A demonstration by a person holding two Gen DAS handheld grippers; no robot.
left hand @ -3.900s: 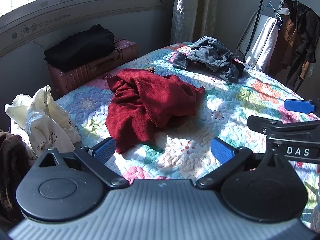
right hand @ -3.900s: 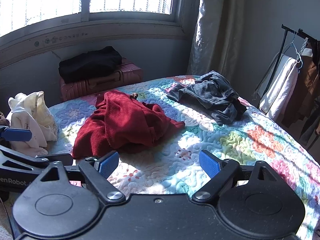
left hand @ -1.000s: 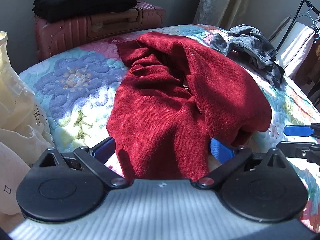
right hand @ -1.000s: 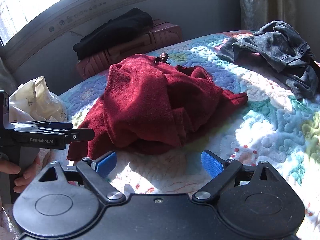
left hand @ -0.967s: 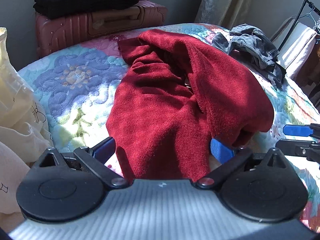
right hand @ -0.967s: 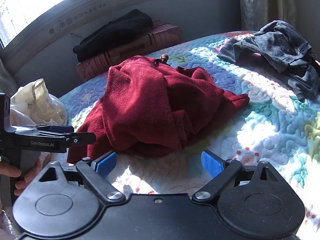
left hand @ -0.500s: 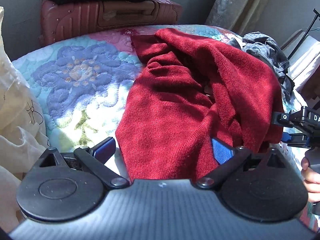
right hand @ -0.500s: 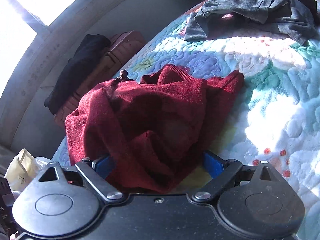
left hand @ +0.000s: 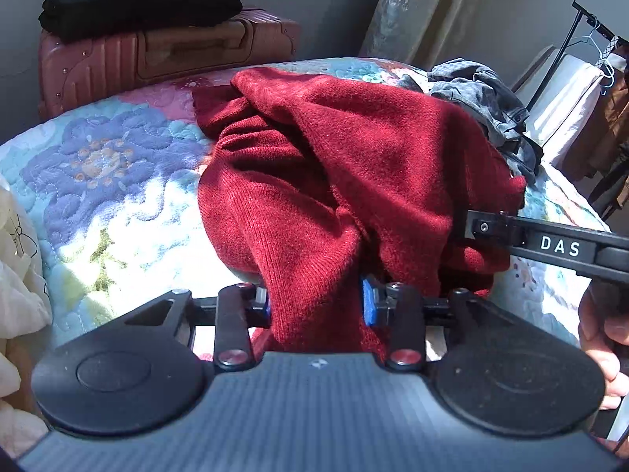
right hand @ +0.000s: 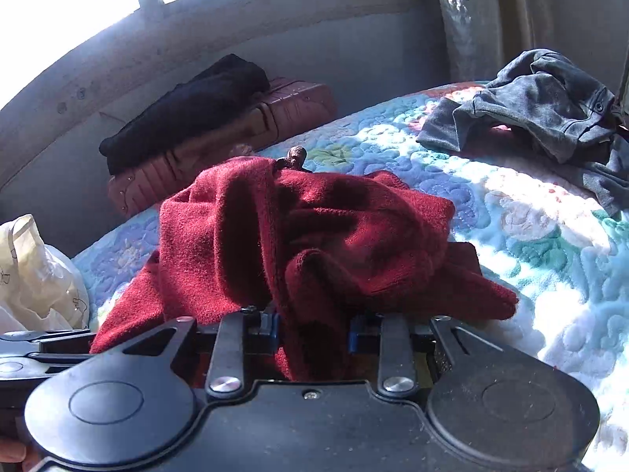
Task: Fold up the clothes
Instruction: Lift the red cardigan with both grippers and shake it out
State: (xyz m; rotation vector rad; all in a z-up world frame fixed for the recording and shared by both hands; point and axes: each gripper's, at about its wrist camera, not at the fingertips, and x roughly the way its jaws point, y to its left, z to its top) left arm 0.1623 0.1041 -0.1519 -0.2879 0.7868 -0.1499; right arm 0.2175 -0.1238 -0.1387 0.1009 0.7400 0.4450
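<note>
Crumpled red sweater (left hand: 354,165) on the quilted bed (left hand: 118,181), left gripper (left hand: 316,301) and right gripper (right hand: 314,328) both closing jaws on its near folds (blue pads pressing cloth), grey garment (right hand: 550,110) well apart.

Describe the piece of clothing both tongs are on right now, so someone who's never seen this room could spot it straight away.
Start at the bed with the flowery quilt under the window. In its middle lies a crumpled dark red sweater, with the left tongs and right tongs both closing on its near edge. It is the only red garment: the grey clothes lie further back, and the black bundle sits on the suitcase.
</note>
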